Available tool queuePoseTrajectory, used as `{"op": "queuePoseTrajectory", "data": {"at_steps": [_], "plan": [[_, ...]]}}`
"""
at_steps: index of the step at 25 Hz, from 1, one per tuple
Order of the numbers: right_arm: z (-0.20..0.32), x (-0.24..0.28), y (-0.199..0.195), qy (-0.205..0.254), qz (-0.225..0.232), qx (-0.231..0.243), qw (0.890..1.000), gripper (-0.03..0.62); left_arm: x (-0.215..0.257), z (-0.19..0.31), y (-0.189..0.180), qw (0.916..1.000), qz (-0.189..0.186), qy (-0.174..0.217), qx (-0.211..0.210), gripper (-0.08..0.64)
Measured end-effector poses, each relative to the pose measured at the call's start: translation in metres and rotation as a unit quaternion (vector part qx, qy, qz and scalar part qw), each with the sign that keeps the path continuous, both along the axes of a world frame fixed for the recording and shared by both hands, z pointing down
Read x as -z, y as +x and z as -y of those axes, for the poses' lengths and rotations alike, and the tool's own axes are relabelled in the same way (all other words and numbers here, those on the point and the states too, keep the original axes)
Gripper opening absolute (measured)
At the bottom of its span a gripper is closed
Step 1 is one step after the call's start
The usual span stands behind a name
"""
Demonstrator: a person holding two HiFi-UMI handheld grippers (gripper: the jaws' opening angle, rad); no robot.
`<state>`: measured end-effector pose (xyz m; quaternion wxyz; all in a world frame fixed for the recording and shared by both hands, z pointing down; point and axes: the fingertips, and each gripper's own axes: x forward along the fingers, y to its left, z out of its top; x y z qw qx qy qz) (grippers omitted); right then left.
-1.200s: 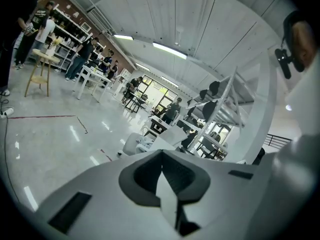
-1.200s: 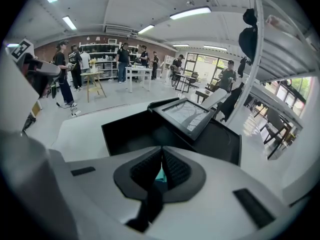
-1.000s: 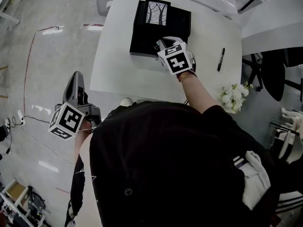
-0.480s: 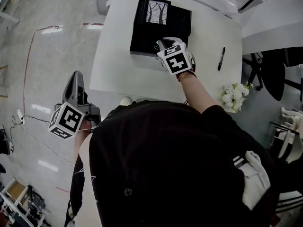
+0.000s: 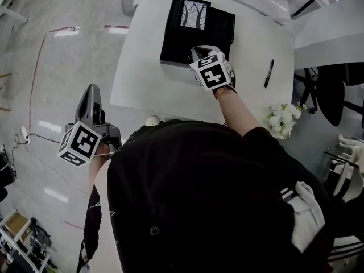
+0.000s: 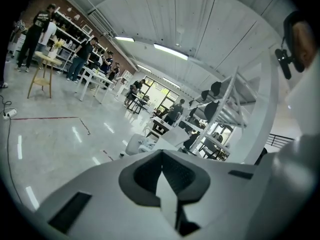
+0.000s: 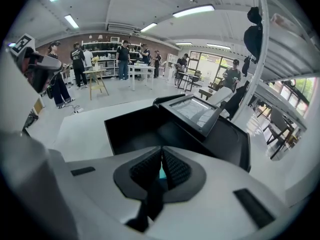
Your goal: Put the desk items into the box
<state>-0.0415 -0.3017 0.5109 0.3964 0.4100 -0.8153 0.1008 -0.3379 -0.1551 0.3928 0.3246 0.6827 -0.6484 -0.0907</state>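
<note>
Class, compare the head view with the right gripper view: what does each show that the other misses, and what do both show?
Head view only: the pen on the white table, right of the person's arm, and the person's black top. Right gripper view only: people standing by distant shelves, ceiling lights, and the right claw seen close, its jaws nearly together. Both: the black box, the framed picture tilted inside it, and the table around the box.
</note>
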Motion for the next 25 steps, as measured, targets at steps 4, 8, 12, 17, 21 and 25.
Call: {"op": "queuePoseTrajectory", "data": {"at_steps": [4,8,12,17,21,25], "plan": [[0.0002,-0.0012,-0.0002,0.0,-0.004,0.003,1.0,0.014,0.0005,-0.0009,-0.0008,1.0,0.001,0.0,0.002,0.011],[0.001,-0.0003,-0.0017,0.0,0.001,0.003,1.0,0.015,0.0008,0.0003,0.0,1.0,0.0,0.0,0.002,0.011],[0.0008,-0.0032,-0.002,-0.001,0.003,0.005,1.0,0.015,0.0,-0.0001,0.0003,1.0,0.0,0.0,0.001,0.011],[-0.0007,-0.0042,0.0,-0.005,-0.001,0.001,1.0,0.015,0.0012,0.0011,0.0011,1.0,-0.001,0.001,0.0,0.011],[-0.0004,-0.0058,0.0008,-0.004,-0.001,0.002,1.0,0.017,0.0009,0.0019,0.0025,1.0,-0.003,0.0,-0.003,0.011],[-0.0006,-0.0072,0.002,-0.004,-0.001,0.0,1.0,0.017,0.0013,0.0026,0.0021,1.0,0.0,0.002,-0.004,0.011]]}}
